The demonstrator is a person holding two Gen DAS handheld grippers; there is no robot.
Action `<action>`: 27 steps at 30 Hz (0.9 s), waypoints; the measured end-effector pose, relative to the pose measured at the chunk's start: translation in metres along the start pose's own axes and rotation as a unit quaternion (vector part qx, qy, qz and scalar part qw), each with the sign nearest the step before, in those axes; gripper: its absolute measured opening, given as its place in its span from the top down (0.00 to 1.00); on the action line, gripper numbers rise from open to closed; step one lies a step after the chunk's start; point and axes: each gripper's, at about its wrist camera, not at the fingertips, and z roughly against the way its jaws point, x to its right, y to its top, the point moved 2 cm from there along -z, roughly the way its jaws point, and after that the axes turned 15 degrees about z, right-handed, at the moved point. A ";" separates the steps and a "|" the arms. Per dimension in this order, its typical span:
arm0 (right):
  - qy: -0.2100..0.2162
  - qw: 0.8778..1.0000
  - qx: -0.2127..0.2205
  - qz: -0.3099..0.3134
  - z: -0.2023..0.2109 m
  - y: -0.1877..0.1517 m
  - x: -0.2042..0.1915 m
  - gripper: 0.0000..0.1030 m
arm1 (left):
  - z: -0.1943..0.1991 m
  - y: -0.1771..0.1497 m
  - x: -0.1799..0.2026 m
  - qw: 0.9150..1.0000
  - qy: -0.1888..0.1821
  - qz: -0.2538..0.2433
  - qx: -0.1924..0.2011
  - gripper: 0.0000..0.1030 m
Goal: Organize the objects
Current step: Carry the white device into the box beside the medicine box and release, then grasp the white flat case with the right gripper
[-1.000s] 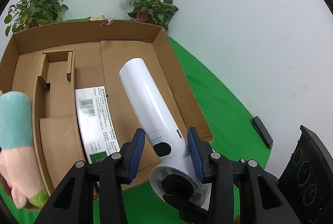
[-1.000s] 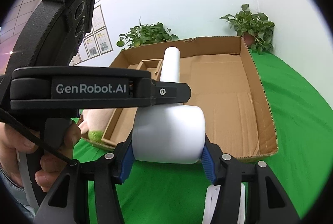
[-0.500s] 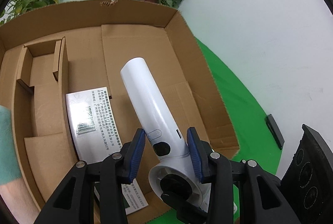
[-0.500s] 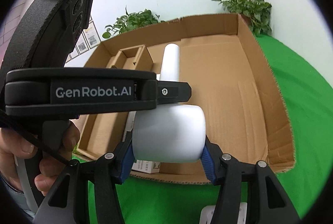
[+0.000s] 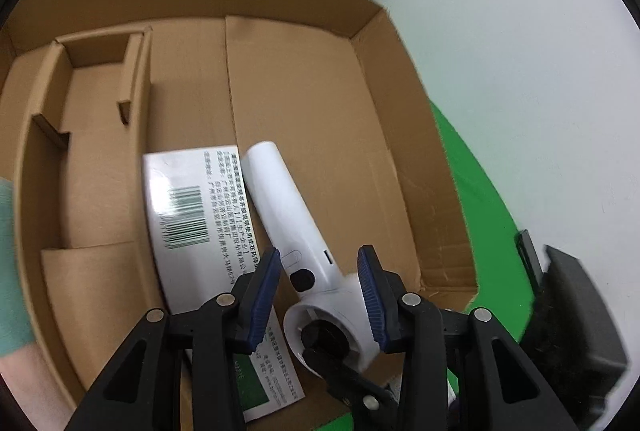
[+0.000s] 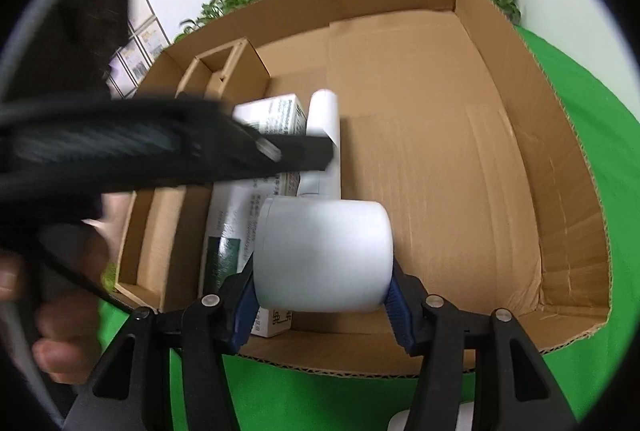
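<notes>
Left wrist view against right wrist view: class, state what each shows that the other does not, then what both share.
Only the left wrist view shows the hair dryer's black button, its round rear end, and the barcode on the white box. Only the right wrist view shows the dryer's broad white barrel clamped by the right gripper, a hand holding the left gripper, and framed pictures on the wall. Both show the cardboard box with its divider insert, the white box lying inside, the dryer, potted plants and green cloth.
</notes>
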 end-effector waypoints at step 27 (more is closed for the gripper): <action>-0.047 0.993 0.069 0.089 0.089 -0.045 -0.008 0.01 | 0.145 -0.114 -0.009 0.974 0.079 -0.028 0.209 0.15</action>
